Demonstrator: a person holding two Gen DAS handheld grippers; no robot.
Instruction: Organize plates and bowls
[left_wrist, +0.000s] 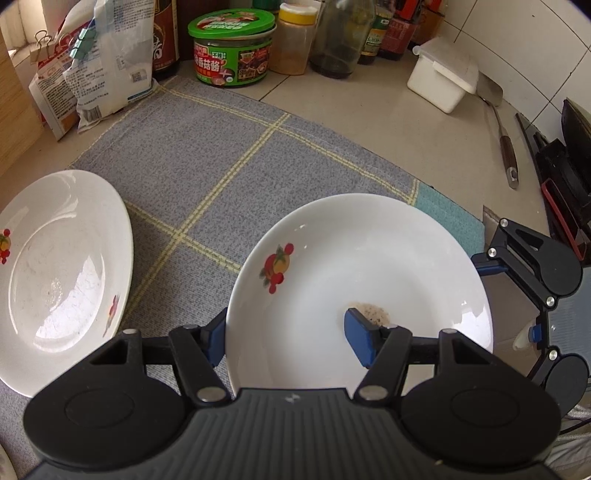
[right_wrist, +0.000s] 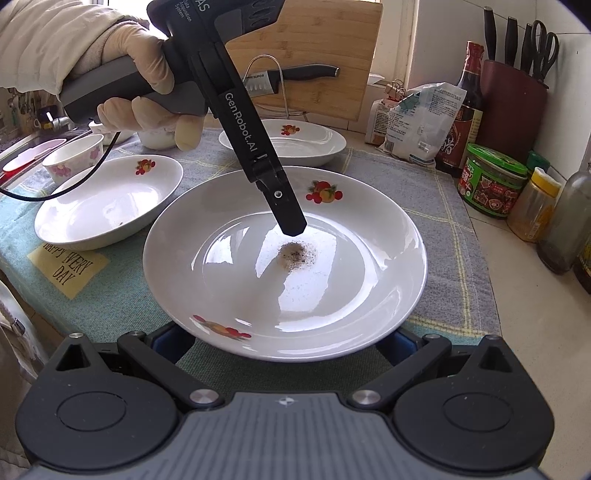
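A white fruit-print plate (left_wrist: 369, 266) (right_wrist: 229, 280) with a dark stain in its middle lies on the grey checked cloth (left_wrist: 221, 166). My left gripper (left_wrist: 287, 339) straddles the plate's rim. One blue pad sits just outside the edge and the other finger (right_wrist: 290, 218) hangs over the plate's floor beside the stain. The jaws stand apart and do not squeeze the rim. My right gripper (right_wrist: 288, 343) (left_wrist: 506, 299) is open at the opposite rim, a pad on either side below the edge. A second plate (left_wrist: 62, 277) (right_wrist: 284, 144) lies beyond. A deeper plate (right_wrist: 107, 199) rests at the left.
A small floral bowl (right_wrist: 74, 158) and a white bowl (right_wrist: 155, 138) stand by the sink at the far left. A green-lidded jar (left_wrist: 232, 48), bottles, food bags, a white box (left_wrist: 443, 77), a spatula (left_wrist: 506, 147), a knife block (right_wrist: 517, 103) and a cutting board (right_wrist: 314, 55) line the counter's back.
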